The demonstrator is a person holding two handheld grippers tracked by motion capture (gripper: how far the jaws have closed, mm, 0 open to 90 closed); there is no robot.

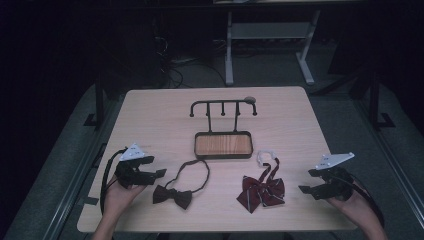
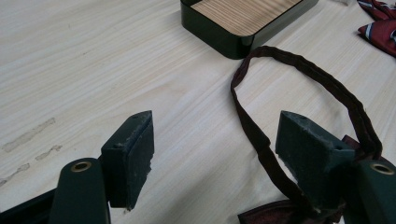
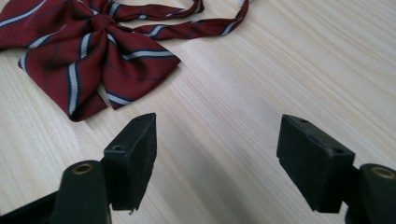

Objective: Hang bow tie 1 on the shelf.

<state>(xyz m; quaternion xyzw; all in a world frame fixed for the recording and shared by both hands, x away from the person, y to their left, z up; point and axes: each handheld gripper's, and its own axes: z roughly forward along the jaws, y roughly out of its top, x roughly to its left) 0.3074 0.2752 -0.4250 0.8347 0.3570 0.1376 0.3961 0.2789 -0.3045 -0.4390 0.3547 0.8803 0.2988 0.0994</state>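
My left gripper spread wide beside the dark brown bow tie, its strap loop curling toward the wood-floored tray, my right gripper gaping near the striped red bow, hook rack behind.

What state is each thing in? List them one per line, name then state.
left gripper: open, holding nothing, beside the strap.
right gripper: open, holding nothing, over bare table.
dark bow tie: flat on the table, strap looped, not hung.
striped red bow tie: flat on the table, strap loose, not hung.
hook stand: upright, nothing hanging from its hooks.
tray: empty wooden floor.
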